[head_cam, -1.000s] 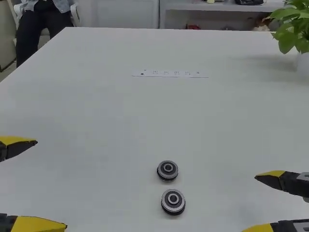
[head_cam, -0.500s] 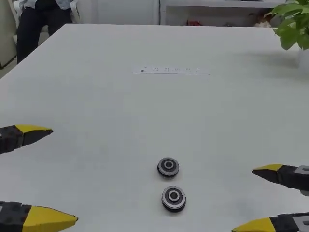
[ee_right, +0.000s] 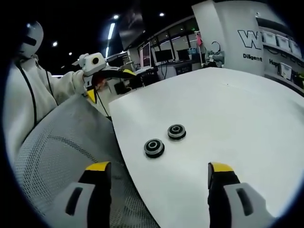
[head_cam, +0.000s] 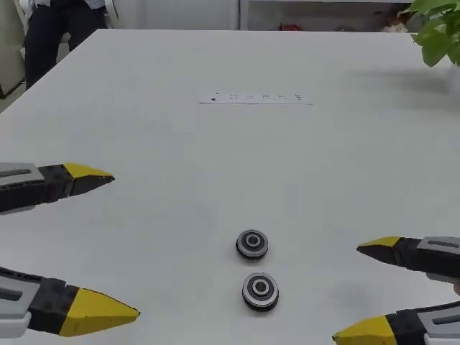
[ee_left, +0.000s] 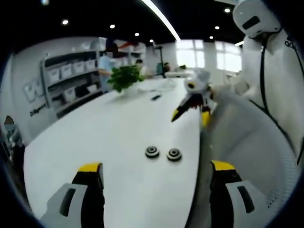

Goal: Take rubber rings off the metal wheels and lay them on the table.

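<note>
The white bench (head_cam: 215, 158) carries two wheels (head_cam: 251, 244) close together. The left tongs (head_cam: 123, 245) and right tongs (head_cam: 346, 291) flank them, both spread wide, touching neither.

Two small round wheels lie flat on the white table (head_cam: 144, 108), close to the edge where the person stands. They sit one behind the other, close together but not touching. The near wheel (head_cam: 260, 291) is a little to the right of the far wheel (head_cam: 251, 244). Each wheel is shiny grey metal with a dark ring inside and a small bright middle. A black rubber ring (head_cam: 260, 307) goes round the outside of each wheel. Both rings are still on their wheels. No ring lies loose on the table.
</note>
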`<state>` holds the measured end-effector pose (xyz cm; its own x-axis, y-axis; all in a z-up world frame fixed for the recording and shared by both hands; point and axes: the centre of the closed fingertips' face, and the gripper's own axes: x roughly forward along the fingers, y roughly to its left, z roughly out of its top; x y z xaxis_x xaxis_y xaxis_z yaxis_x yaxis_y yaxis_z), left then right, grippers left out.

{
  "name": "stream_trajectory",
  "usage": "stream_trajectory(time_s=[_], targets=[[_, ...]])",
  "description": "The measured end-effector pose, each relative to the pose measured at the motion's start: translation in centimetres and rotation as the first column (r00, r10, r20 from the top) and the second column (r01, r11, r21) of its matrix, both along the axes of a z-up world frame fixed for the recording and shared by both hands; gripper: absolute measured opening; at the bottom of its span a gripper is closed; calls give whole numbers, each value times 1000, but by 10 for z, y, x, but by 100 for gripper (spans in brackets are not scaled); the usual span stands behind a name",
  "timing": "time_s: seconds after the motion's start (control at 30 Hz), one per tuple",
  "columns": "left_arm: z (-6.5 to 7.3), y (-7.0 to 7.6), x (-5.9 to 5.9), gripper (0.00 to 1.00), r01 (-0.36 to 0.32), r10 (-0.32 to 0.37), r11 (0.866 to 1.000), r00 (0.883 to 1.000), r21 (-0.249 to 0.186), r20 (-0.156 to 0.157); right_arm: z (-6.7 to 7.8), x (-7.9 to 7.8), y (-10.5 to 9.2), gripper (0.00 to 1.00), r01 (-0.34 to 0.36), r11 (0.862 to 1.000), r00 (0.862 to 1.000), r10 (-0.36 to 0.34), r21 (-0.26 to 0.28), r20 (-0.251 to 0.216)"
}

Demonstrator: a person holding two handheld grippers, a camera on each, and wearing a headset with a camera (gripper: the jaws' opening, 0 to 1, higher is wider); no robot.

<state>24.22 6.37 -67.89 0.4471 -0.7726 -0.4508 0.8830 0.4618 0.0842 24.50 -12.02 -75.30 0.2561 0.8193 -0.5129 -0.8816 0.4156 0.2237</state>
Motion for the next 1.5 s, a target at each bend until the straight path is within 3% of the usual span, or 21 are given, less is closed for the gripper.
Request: stream_trajectory(time_s=[0.23, 0.4, 0.87, 1.03, 1.17, 1.23, 1.3, 1.5], targets=[[7, -10, 12, 92, 10, -9, 1000, 999, -11, 51, -2, 2, 8, 77, -47, 999, 999, 47, 8, 9], [7, -22, 17, 91, 29, -28, 999, 998, -16, 64, -1, 3, 14, 74, -84, 996, 996, 83, 14, 22], [0, -63, 25, 84, 93, -90, 994, 994, -54, 66, -5, 5, 34, 60, -165, 986, 985, 163, 30, 62], [-7, -72, 30, 83, 101, -97, 994, 991, -39, 88, -10, 6, 40, 55, -176, 984, 982, 173, 39, 68], [-13, -78, 34, 81, 96, -92, 993, 994, -61, 67, -14, 7, 43, 51, -183, 982, 982, 179, 48, 65], [-17, -81, 36, 79, 97, -93, 995, 992, -40, 82, -17, 8, 44, 49, -179, 982, 983, 175, 57, 63], [-14, -87, 37, 75, 104, -99, 993, 990, -49, 101, -19, 7, 46, 48, -181, 981, 982, 178, 64, 63], [-18, -100, 34, 65, 145, -139, 987, 986, -63, 96, -25, 6, 51, 42, -194, 979, 980, 190, 59, 62]])
